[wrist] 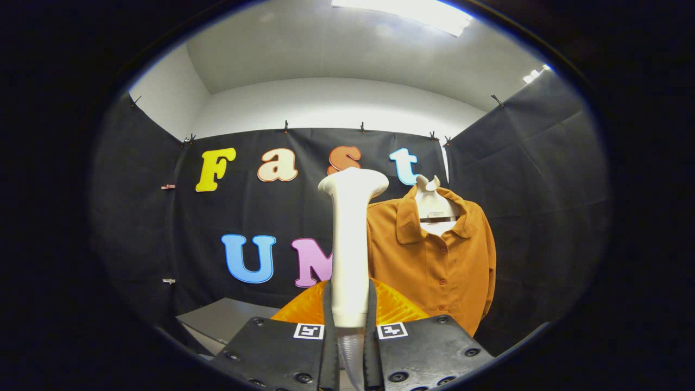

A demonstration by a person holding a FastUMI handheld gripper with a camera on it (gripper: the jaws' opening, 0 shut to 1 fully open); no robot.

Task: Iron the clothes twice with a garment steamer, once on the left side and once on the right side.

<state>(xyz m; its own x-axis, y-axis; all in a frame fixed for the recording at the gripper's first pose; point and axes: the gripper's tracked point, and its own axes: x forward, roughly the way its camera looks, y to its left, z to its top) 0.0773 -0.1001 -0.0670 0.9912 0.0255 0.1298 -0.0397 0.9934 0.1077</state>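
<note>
Steamer point(350, 244) in claw point(350, 304), hiding shirt's point(434, 260) edge

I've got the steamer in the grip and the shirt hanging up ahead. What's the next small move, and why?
Probably carry the steamer forward and to the right, toward the orange shirt. The gripper is shut on the steamer's handle, held upright between the fingers. The shirt hangs on a form beyond the fingers and off to the right, with its front facing the camera, and the steamer's head seems still short of the fabric.

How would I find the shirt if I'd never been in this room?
Look at the black cloth wall, beyond the tongs shut on the white steamer. Just right of the steamer hangs the orange shirt, collared, buttoned, on a pale hanger.
</note>
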